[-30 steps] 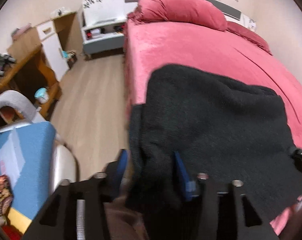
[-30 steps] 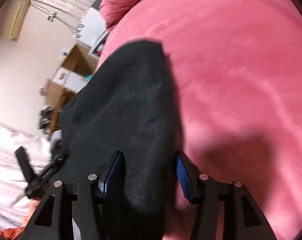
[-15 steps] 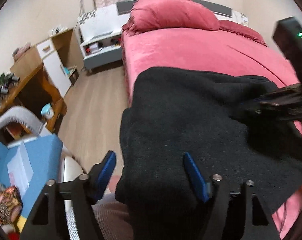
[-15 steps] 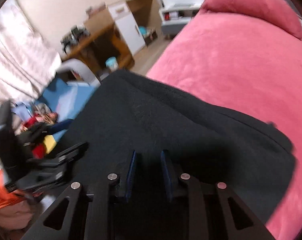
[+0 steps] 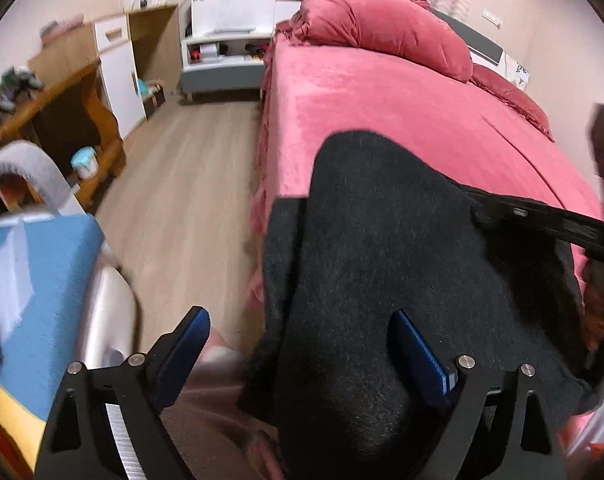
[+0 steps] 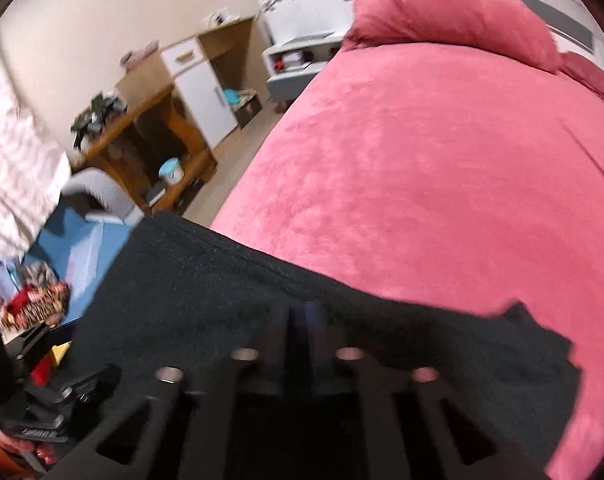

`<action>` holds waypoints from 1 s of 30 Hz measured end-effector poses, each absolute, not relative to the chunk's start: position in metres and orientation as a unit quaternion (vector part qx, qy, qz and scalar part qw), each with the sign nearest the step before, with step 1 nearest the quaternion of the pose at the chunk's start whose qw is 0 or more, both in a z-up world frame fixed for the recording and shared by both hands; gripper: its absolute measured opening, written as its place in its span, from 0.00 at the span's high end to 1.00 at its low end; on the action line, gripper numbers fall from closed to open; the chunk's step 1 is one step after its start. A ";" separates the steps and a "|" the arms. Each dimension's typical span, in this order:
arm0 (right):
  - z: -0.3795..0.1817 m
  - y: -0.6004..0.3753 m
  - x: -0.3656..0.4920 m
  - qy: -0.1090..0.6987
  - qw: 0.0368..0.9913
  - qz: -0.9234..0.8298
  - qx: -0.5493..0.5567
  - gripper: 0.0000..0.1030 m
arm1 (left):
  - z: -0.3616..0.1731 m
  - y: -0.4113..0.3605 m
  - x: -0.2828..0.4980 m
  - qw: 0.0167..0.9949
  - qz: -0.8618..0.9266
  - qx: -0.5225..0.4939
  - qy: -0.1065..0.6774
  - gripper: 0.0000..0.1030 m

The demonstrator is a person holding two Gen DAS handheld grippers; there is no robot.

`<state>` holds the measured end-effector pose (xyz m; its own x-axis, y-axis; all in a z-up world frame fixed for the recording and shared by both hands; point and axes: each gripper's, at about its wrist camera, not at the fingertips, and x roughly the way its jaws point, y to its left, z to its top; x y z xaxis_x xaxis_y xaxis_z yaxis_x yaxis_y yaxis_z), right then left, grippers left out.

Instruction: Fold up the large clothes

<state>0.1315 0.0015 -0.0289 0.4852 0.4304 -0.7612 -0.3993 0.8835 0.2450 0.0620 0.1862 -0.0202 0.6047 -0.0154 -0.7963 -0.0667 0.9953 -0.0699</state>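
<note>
Pink bedding covers the bed [image 5: 402,120], with a wooden desk [image 5: 61,108] and white cabinet [image 5: 119,76] across the floor. Over the bed's near corner lies the black garment [image 5: 382,248], part of it hanging off the edge. The left gripper [image 5: 302,354] stands spread wide around a fold of it, while the right gripper [image 6: 299,330] is pinched together on the cloth's edge.

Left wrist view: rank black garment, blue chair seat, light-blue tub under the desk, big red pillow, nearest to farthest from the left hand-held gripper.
1. Black garment: between the fingers, draped off the bed edge.
2. Blue chair seat: near left.
3. Light-blue tub: left, under the wooden desk.
4. Red pillow: far end of the bed.
</note>
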 end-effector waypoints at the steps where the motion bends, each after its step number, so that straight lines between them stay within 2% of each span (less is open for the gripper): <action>1: -0.022 -0.004 0.122 0.439 0.866 0.240 0.022 0.71 | -0.018 0.185 0.063 0.896 0.016 -0.035 0.442 0.09; 6: -0.008 -0.050 0.083 0.423 0.882 0.200 0.052 0.64 | -0.018 0.187 0.069 0.892 0.004 -0.002 0.451 0.08; 10: -0.015 -0.100 0.068 0.438 0.879 0.147 0.116 0.39 | -0.020 0.193 0.076 0.885 -0.008 -0.007 0.465 0.02; 16: -0.041 -0.157 0.056 0.470 0.857 0.098 0.187 0.35 | -0.030 0.209 0.092 0.864 -0.043 -0.049 0.500 0.00; 23: -0.082 -0.170 0.071 0.510 0.790 0.162 0.298 0.32 | -0.051 0.229 0.118 0.818 -0.123 -0.123 0.548 0.00; 26: -0.085 -0.162 0.079 0.513 0.785 0.180 0.296 0.28 | -0.063 0.238 0.132 0.787 -0.156 -0.160 0.576 0.00; 30: -0.085 -0.144 0.095 0.529 0.772 0.223 0.273 0.28 | -0.073 0.237 0.141 0.769 -0.188 -0.169 0.587 0.00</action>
